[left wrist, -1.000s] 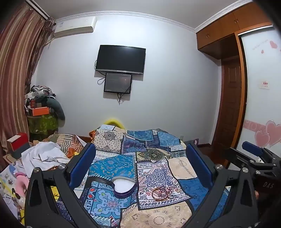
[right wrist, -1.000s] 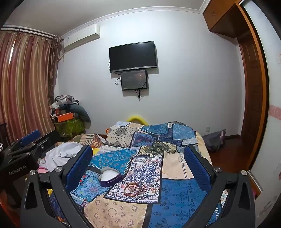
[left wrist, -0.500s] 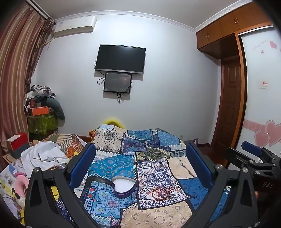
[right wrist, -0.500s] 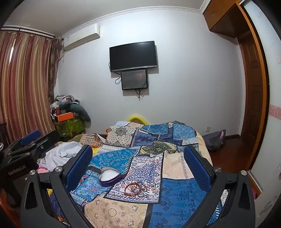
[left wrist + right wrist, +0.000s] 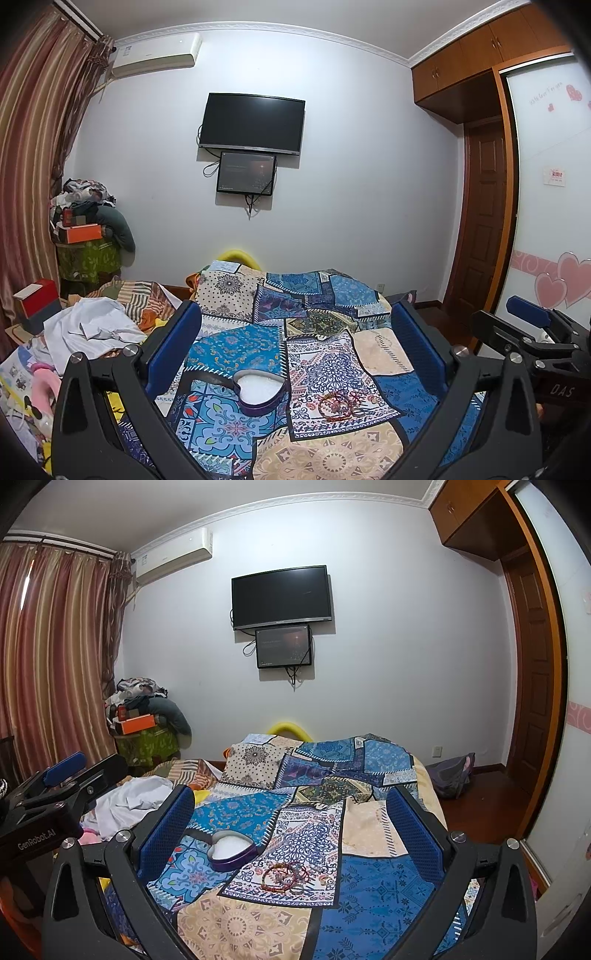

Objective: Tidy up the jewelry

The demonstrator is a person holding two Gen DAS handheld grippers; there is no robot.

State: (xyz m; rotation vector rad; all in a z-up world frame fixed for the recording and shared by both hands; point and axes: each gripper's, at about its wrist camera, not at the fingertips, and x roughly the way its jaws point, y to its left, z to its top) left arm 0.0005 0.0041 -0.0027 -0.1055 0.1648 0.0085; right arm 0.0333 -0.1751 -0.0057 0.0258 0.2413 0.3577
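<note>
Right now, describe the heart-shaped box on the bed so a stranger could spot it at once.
Start at the patchwork bedspread below the wall-mounted black TV. On its near left part sits a small purple heart-shaped tin with a white lining, lid off, just left of the tangle of red bracelets. It is the only rigid container on the quilt.

Between the fingers: one purple heart-shaped box, open, and one cluster of bracelets, individual count unclear. Two grippers: left gripper and right gripper. On the wall beyond the fingers: two screens, one television and one smaller monitor.
</note>
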